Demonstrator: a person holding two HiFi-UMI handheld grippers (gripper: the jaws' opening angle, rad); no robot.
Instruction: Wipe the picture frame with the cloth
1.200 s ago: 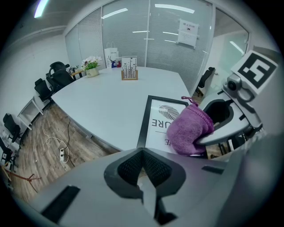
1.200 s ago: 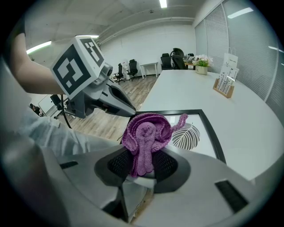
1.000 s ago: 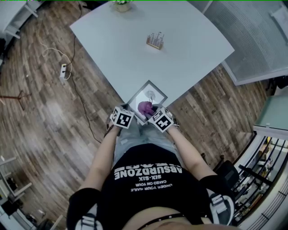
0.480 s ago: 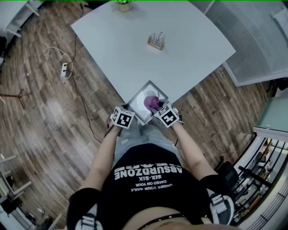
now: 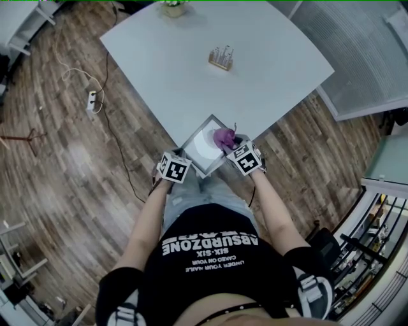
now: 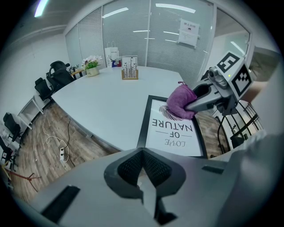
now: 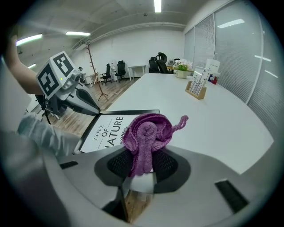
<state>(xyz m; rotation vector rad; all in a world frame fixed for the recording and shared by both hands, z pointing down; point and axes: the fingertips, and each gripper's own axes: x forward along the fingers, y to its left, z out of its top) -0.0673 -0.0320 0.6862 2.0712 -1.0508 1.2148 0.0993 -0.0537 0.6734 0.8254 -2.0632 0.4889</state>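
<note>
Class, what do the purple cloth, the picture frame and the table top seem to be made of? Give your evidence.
The cloth: knitted yarn, soft; ribbed stitches and a loose loop show. The picture frame: thin black matte border, wood, plastic or metal, cannot tell. The table top: pale, smooth, likely laminate.

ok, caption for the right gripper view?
Right gripper clamps a purple cloth over the picture frame on the white table.

Print in picture frame (image 5: 201,149) partly hidden by cloth (image 5: 223,136), potted plant (image 5: 172,6) cropped at top, stand (image 5: 220,58) contents indistinct.
</note>
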